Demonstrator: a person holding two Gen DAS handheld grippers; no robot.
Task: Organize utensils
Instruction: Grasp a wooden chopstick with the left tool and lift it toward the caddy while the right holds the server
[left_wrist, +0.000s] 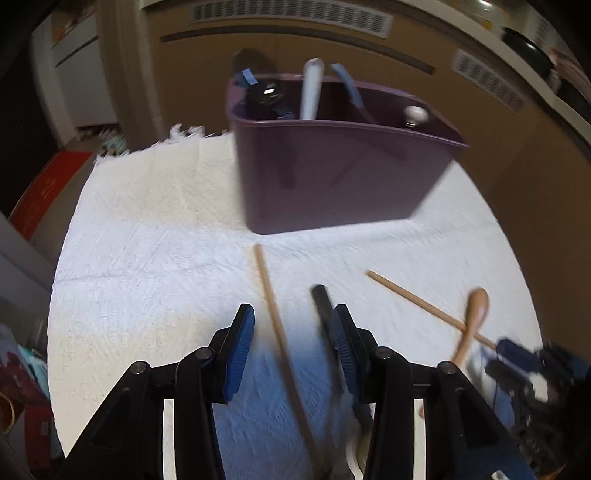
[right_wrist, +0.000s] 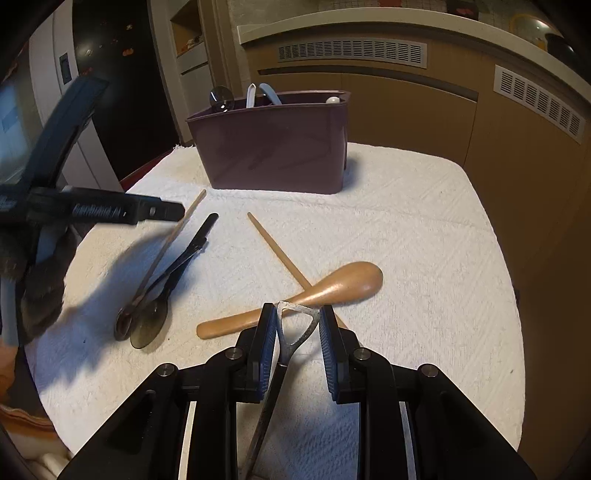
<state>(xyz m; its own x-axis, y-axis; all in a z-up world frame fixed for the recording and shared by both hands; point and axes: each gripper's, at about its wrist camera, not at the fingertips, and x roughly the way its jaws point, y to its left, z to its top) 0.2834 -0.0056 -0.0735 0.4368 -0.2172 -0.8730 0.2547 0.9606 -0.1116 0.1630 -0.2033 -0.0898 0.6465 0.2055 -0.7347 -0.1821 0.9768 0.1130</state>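
Working through the loose utensils on the white textured cloth (right_wrist: 406, 221) over the tabletop, both hands are at the pick-up stage, and the dark purple plastic bin (right_wrist: 273, 147) at the far side is the place to put them; it already holds several utensils that stick up past its rim.

The right tongs (right_wrist: 298, 325) stand open around the triangular wire-framed head of a grey metal utensil (right_wrist: 295, 325). Its handle runs back under the tool. The left pad looks to be against the frame while the right pad has a small gap, so the grip is not yet made. Closing lower on the neck, where the frame narrows into the handle, should hold better than squeezing the springy triangle. Just beyond lies a short light-wood spoon (right_wrist: 332, 284) across a thin wooden stick (right_wrist: 277, 251), so the lift should go straight up to avoid dragging them.

The left tongs (left_wrist: 291, 332) are open too, holding nothing. In the blurred left wrist view a long thin wooden-handled spoon (left_wrist: 280, 332) runs between the pads, and a black-handled translucent dark spoon (left_wrist: 325, 306) lies close against the right pad. These 2 lie side by side, bowls touching in the right wrist view. Shifting left to centre on the wooden handle would keep the black 1 out of the pinch.
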